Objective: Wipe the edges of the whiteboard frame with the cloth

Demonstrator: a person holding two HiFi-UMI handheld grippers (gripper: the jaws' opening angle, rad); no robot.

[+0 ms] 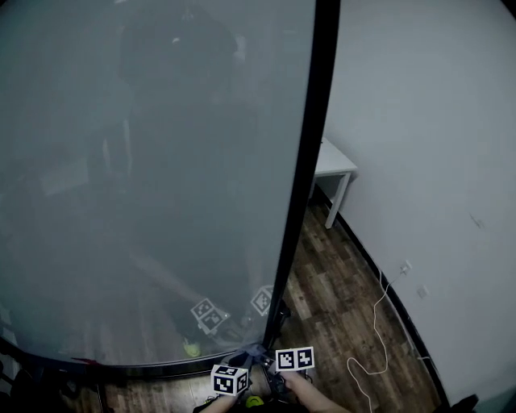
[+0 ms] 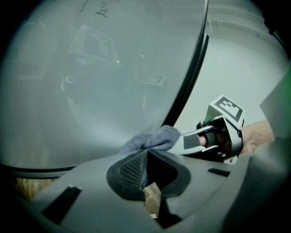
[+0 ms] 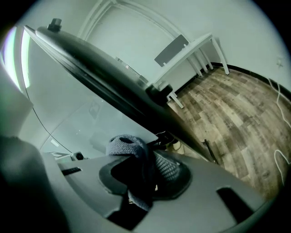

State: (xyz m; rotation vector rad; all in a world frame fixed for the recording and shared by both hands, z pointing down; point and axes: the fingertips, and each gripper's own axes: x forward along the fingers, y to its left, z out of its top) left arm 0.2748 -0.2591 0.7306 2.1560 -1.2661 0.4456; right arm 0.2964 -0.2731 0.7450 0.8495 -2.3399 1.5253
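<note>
The right gripper (image 3: pixel 148 175) is clenched on the grey cloth (image 3: pixel 129 148), which bunches above its jaws and hangs below them. The left gripper (image 2: pixel 144 166) has its jaws pressed together, with the cloth bunched right past their tips; whether a fold is caught in the seam cannot be told. The head view shows both grippers close together at the lower right corner of the glass whiteboard (image 1: pixel 161 161), the cloth lying against the foot of the black frame (image 1: pixel 310 121) on its right edge. A hand (image 2: pixel 257 136) holds the right gripper. Each gripper's marker cube (image 2: pixel 226 107) bears black-and-white square patterns, not letters. Faint scribbles (image 2: pixel 102 8) near the top of the board are too dim to read. Beyond the frame a white table (image 1: pixel 334 161) stands against the white wall (image 1: pixel 419 121), and a white cable (image 1: pixel 376 319) trails over the wood floor (image 1: pixel 339 298)
</note>
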